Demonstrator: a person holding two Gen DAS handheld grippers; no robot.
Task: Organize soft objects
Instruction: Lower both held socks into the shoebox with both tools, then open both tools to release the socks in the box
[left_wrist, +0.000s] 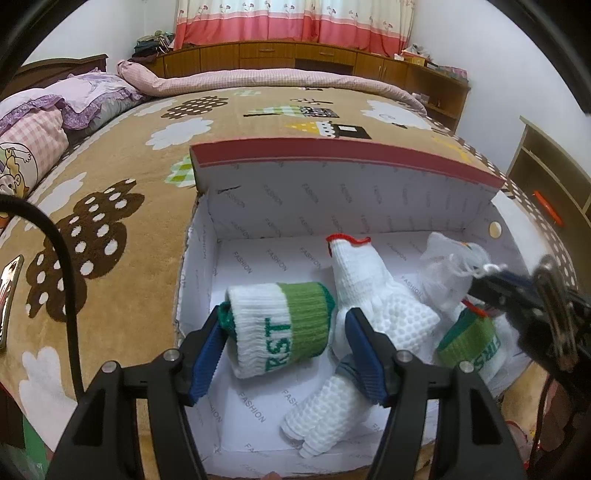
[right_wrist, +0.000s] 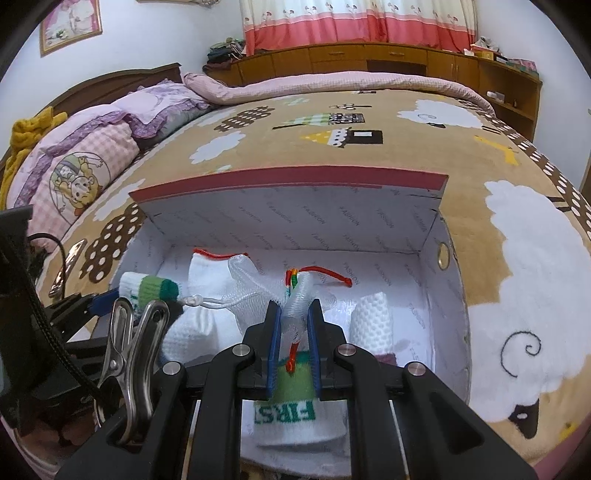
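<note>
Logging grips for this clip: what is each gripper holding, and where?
Right gripper pinches the white mesh bag at its gathered edge. Left gripper is open around the rolled sock, not gripping.

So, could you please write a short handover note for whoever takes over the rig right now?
Left gripper: open, with the rolled green-and-white sock lying between its pads inside the shoe box.
Right gripper: shut on the white mesh bath pouf, held over the box.
Already in the box: white knit gloves, second green-and-white sock.
Left to do: let go of the pouf in the box and draw both grippers out.
</note>
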